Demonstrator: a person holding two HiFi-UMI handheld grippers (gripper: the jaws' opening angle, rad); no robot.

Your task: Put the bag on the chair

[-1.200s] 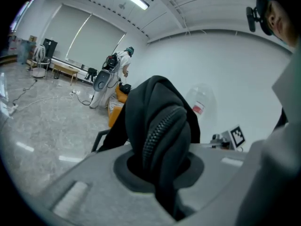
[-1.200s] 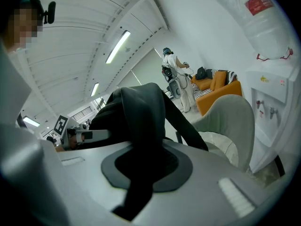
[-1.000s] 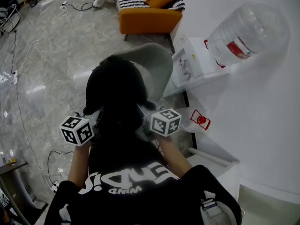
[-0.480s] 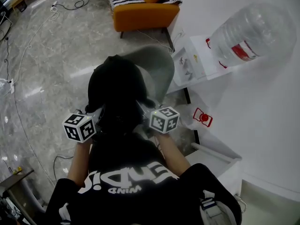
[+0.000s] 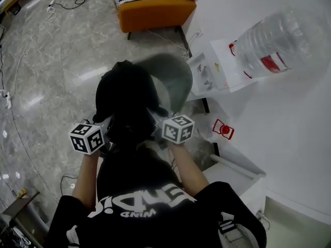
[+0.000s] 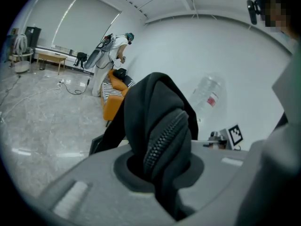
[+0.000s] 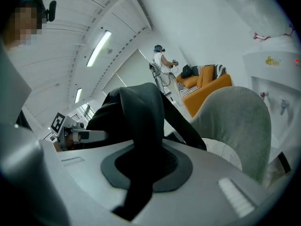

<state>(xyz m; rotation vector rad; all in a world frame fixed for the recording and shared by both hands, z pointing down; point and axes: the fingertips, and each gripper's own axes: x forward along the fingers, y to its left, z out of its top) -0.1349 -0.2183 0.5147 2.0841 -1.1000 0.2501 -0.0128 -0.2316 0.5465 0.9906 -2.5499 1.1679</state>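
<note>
The bag [image 5: 126, 94] is matt cloth, chair [image 5: 175, 75] fabric, floor [image 5: 49, 81] glossy stone.

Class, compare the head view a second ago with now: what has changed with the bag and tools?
The left tool and right tool have carried the black bag slightly nearer the grey chair. Unchanged: both tools stay shut on the bag, which is not yet set down.

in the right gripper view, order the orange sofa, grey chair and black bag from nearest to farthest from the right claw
1. black bag: clamped in the right claw itself.
2. grey chair: just behind the bag, to the right.
3. orange sofa: far back, well beyond the chair.
</note>
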